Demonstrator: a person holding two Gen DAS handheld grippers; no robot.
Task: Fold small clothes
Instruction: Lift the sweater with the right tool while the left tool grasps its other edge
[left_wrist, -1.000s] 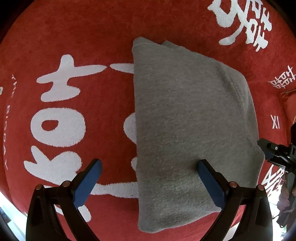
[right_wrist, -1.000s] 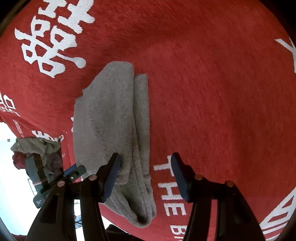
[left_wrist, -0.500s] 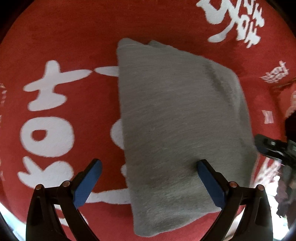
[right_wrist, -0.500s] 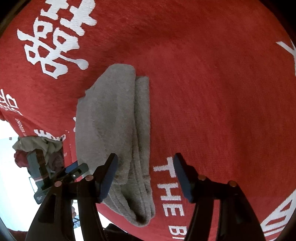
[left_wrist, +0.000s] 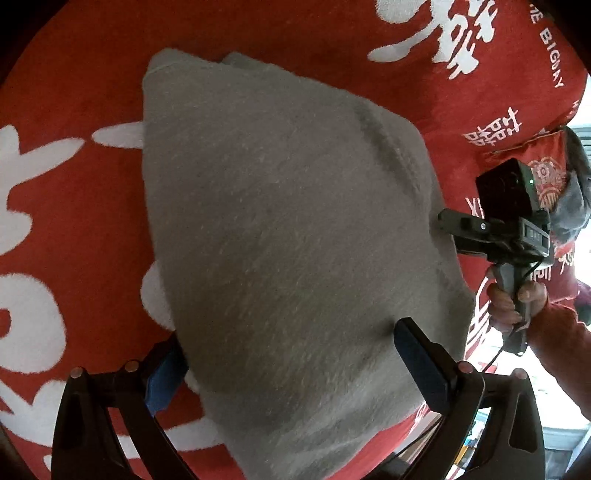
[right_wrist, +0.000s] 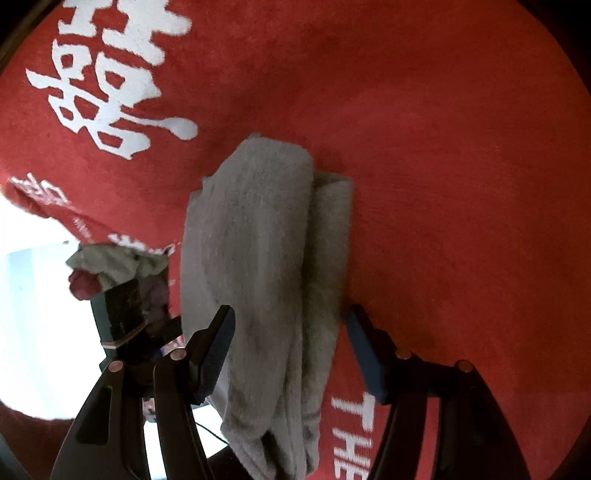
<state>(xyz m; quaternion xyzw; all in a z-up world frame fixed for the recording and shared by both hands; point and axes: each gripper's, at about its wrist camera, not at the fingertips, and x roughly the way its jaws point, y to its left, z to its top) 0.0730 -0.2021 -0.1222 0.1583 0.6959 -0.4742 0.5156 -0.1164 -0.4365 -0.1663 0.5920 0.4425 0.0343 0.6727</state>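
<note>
Left claw (left_wrist: 291, 356) spread wide around folded grey garment (left_wrist: 288, 236), left pad half hidden beneath it. Garment flat on red printed surface (left_wrist: 74, 92), near end cut off at 6 o'clock. Right claw (right_wrist: 290, 345) likewise apart, straddling it.

So there's this small grey fleecy garment (left_wrist: 288, 236), folded up into a thick, roughly rectangular bundle and lying flat on a red cloth with white lettering (left_wrist: 74, 74). From the other side the grey bundle (right_wrist: 266, 266) shows its stacked layers, with a second fold running alongside the top one. One end hangs just past the cloth's edge.
</note>
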